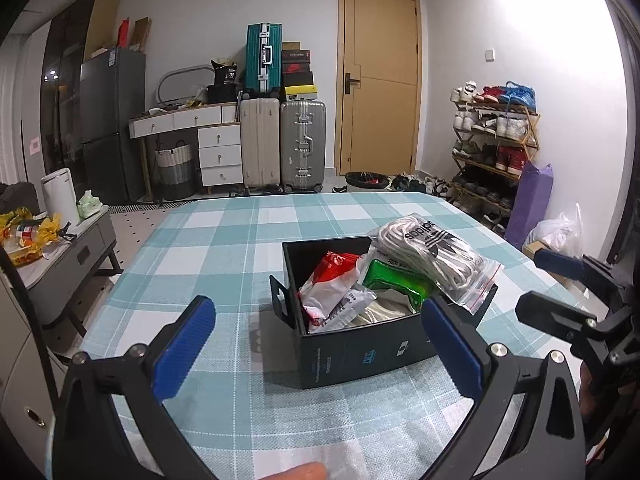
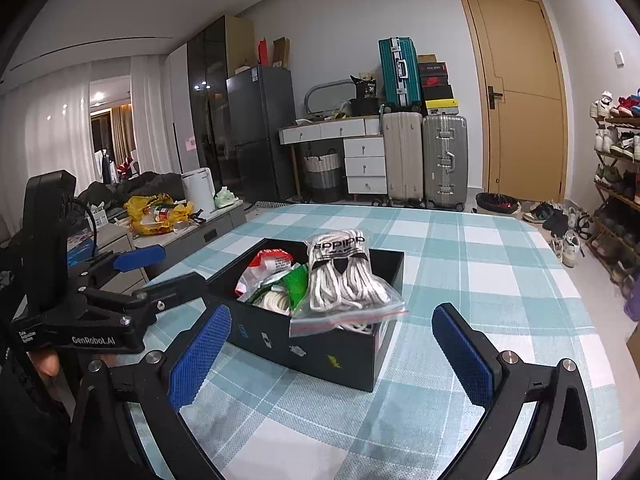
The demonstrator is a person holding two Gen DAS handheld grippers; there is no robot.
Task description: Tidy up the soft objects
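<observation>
A black open box (image 1: 360, 356) (image 2: 320, 350) stands on the checked tablecloth (image 1: 224, 240) (image 2: 480, 264). Inside lie a red and white packet (image 1: 332, 280) (image 2: 266, 262), a green packet (image 1: 396, 280) (image 2: 298, 280) and a clear zip bag of white laces (image 1: 432, 256) (image 2: 344, 276) that leans over the box rim. My left gripper (image 1: 320, 344) (image 2: 160, 268) is open and empty, just before the box. My right gripper (image 2: 332, 352) (image 1: 560, 284) is open and empty, near the box's right side.
The table's far edge (image 1: 304, 196) faces suitcases (image 1: 280, 144), white drawers (image 1: 220, 152) and a wooden door (image 1: 380, 80). A shoe rack (image 1: 492, 140) stands at the right. A grey side cabinet (image 1: 68, 256) with yellow clutter stands left of the table.
</observation>
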